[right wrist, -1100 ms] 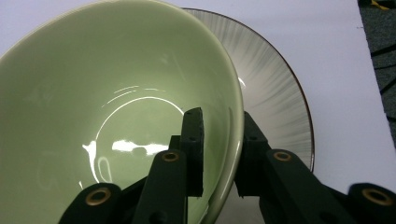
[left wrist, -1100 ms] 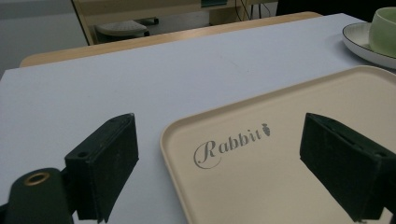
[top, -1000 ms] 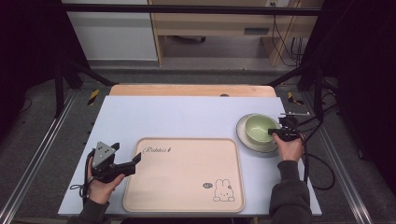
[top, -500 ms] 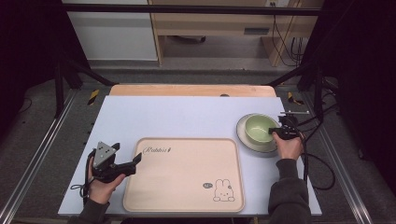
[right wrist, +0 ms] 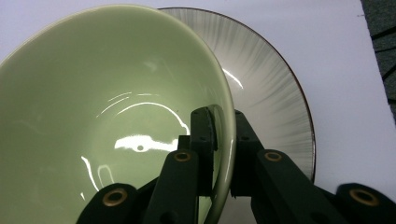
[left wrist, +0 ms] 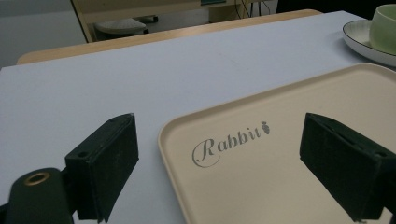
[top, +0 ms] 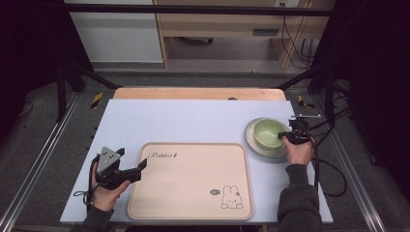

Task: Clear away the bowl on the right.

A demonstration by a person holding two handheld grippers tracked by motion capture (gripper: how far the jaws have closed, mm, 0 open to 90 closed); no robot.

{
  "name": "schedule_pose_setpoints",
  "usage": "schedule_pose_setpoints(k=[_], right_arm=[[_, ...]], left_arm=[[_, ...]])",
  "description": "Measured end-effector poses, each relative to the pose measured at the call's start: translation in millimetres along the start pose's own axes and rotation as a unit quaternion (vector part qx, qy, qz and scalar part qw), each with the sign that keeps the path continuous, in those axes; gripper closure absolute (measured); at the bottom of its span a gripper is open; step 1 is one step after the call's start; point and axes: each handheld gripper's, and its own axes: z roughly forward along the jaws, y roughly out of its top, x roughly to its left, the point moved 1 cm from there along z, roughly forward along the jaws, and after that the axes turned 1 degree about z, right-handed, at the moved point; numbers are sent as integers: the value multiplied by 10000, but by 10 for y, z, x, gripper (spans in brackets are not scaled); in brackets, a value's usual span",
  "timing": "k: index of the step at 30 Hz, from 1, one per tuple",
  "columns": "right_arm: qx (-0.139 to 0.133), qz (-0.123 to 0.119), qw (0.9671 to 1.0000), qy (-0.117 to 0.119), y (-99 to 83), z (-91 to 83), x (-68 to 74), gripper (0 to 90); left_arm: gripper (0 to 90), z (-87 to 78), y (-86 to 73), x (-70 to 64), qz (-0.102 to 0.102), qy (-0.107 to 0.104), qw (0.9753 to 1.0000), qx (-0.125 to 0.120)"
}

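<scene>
Nothing has shifted: our right gripper (right wrist: pixel 223 154) stays clamped on the green bowl (right wrist: pixel 112 107) rim, wall between its fingers, unlifted off the plate (right wrist: pixel 275 98); our left gripper (left wrist: pixel 233 168) waits, jaws apart.

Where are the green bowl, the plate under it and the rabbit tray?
green bowl (right wrist: pixel 116 116): right gripper view, inner wall.
plate (right wrist: pixel 271 93): right gripper view, streaked rim right of the bowl.
rabbit tray (top: pixel 193 183): high view, bare middle of its floor.

"Rabbit" in script with a small carrot sign, printed on the beige tray (left wrist: pixel 299 154)
</scene>
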Motion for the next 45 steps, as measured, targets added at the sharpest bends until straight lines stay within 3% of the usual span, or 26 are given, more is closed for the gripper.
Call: schedule_pose_setpoints(k=[45], right_arm=[[-325, -164, 9993, -88, 5, -124, 138, 835]], left_arm=[[114, -19, 16, -10, -13, -23, 10000, -45]])
